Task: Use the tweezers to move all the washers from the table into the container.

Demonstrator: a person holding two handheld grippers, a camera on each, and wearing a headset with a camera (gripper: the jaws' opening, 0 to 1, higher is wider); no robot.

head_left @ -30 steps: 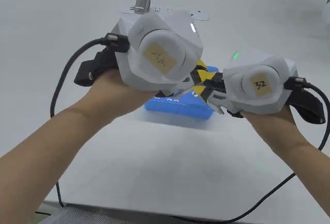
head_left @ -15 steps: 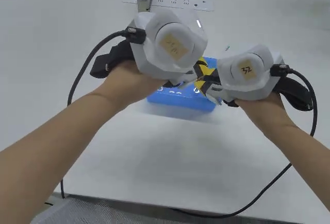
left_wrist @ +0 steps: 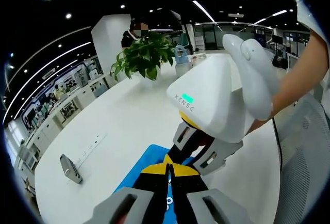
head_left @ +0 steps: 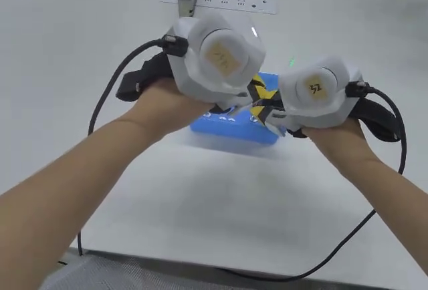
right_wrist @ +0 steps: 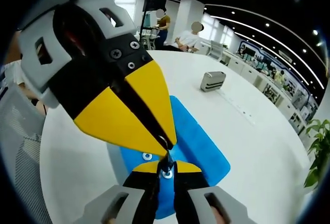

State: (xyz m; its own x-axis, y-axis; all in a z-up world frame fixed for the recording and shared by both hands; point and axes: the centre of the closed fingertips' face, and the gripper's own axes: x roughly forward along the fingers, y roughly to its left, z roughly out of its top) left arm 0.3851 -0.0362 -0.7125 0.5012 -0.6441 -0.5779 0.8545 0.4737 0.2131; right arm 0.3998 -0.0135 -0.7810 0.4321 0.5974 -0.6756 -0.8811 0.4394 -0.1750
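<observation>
Washers (right_wrist: 147,156), small silver rings, 2 in sight, flat on a blue rectangular mat (right_wrist: 201,152) on the white tabletop (right_wrist: 247,131). Left gripper (left_wrist: 167,168), white-bodied with yellow-and-black jaws, clenched, tips pressed to a seam. Right gripper (right_wrist: 167,164), same build, likewise closed at the tips. Of the 2 washers, 1 just left of the right gripper's tips, the other glimpsed through the slit behind those tips. Both grippers held low over the mat in the head view, nose to nose, tips nearly meeting, the left one slanting down onto the right. Thin dark sliver (right_wrist: 167,154) between the 2 sets of tips in the right gripper view, too small to identify; cannot tell of anything pinched. Farther back on the tabletop, a grey metal block (right_wrist: 213,81) near a long white power strip (head_left: 221,1). Black cables (head_left: 100,103) trailing from both grippers.
</observation>
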